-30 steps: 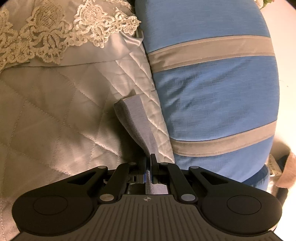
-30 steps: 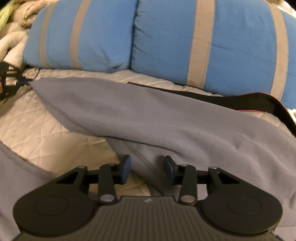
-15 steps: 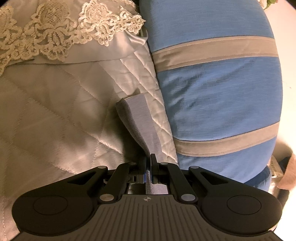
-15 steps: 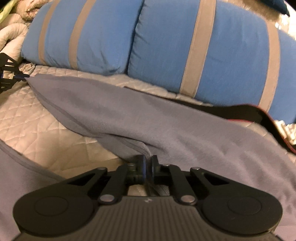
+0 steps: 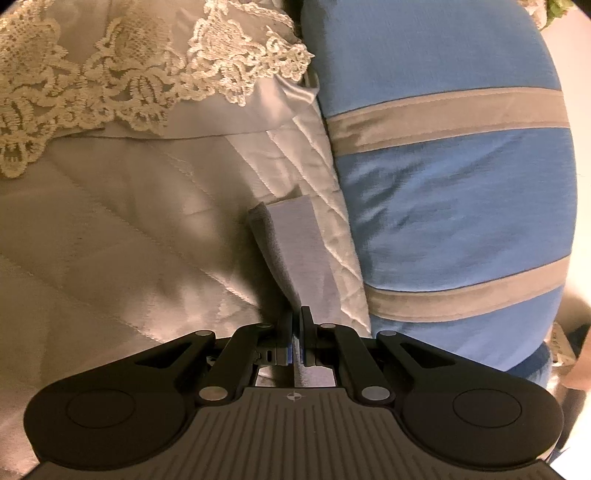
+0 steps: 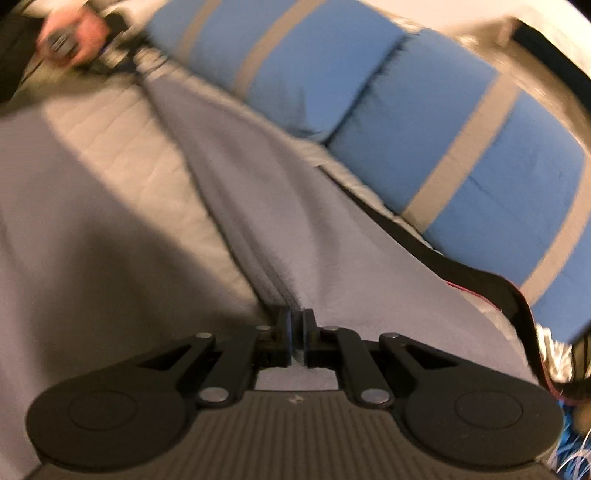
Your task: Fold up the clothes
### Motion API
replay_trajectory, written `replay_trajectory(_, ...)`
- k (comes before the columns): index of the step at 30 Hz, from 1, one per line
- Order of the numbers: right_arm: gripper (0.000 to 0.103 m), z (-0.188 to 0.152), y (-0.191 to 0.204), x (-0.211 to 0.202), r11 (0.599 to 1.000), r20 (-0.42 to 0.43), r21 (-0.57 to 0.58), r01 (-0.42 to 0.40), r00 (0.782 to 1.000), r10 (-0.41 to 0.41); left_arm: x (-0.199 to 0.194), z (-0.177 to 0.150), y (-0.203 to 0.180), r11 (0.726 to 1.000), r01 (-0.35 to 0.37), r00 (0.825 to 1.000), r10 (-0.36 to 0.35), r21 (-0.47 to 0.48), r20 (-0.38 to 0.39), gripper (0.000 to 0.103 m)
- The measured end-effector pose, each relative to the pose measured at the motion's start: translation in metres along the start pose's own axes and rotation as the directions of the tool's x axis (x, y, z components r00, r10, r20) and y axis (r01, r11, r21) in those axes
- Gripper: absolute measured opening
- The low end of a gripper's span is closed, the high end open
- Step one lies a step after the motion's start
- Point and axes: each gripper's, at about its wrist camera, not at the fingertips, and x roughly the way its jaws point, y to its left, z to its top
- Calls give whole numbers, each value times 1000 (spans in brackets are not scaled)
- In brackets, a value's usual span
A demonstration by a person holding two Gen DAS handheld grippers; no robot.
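Note:
A grey fleece garment (image 6: pixel 258 192) lies stretched across the quilted bed cover. My right gripper (image 6: pixel 297 325) is shut on a bunched edge of it, and the cloth runs taut from the jaws toward the far left. There the other hand (image 6: pixel 70 33) holds the left gripper, blurred. In the left wrist view my left gripper (image 5: pixel 296 321) is shut on a narrow corner of the same grey garment (image 5: pixel 299 251), which sticks up and forward from the jaws over the quilt.
Blue pillows with grey stripes (image 6: pixel 461 147) line the back of the bed, one close on the right (image 5: pixel 443 206) of the left gripper. A lace-trimmed cover (image 5: pixel 110 81) lies at upper left. A dark garment with red trim (image 6: pixel 491 288) lies under the fleece.
The right gripper closed on the grey garment's edge, then rolled and swung sideways, pulling the cloth taut. The left gripper kept its grip and stayed put.

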Motion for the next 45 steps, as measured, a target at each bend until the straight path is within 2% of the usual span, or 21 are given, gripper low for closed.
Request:
replay_trajectory(2,8,-1,5,-1,999,-2,-33,-6,1000,6,0,1,1,1000,-7,1000,7,-3,3,3)
replay_trajectory(4,21,2,5,-3,999,16,-23,-27,999,27,0,1,2,1000,-8,1000,8,-7,4,3)
replay_trajectory(5,23,4,4,-4,999,31,-15,-39,999,39,0,1,2,1000,-7,1000,7,-7,4,3)
replay_trajectory(6,44,6,5,-5,999,51,-12,-34,998,35,0,1,2,1000,-7,1000,7,-7,3,3)
replay_trajectory(10,48,20,11,1,997,107,20,-72,992,70,1,2,3,1000,-5,1000,5,-14,-2,3)
replay_trajectory(12,48,28,16,11,997,110,30,-68,992,64,2,1,3,1000,-8,1000,8,-13,-3,3)
replay_trajectory(15,48,39,18,28,995,97,58,-80,993,74,2,2,4,1000,-10,1000,10,-12,-5,3)
replay_trajectory(22,48,48,25,52,994,50,19,-107,993,106,4,3,4,1000,-4,1000,4,-13,-16,3)
replay_trajectory(29,47,50,11,53,976,70,115,-182,982,175,6,4,4,1000,-3,1000,2,-12,-21,3)
replay_trajectory(36,45,50,11,62,983,55,104,-154,987,149,6,4,4,1000,-2,1000,2,-9,-24,3)
replay_trajectory(38,33,51,11,64,980,55,105,-170,985,165,6,5,5,1000,-3,1000,3,-10,-27,3)
replay_trajectory(39,19,51,10,63,978,57,107,-178,983,173,7,5,5,1000,-5,1000,5,-9,-27,3)
replay_trajectory(40,15,51,10,63,976,56,110,-185,982,180,7,4,5,1000,-6,1000,5,-8,-28,3)
replay_trajectory(42,8,50,9,62,975,61,114,-192,981,186,7,5,4,1000,-7,1000,6,-5,-28,3)
replay_trajectory(45,5,50,10,59,977,76,107,-185,981,178,8,5,5,1000,-8,1000,8,-6,-30,3)
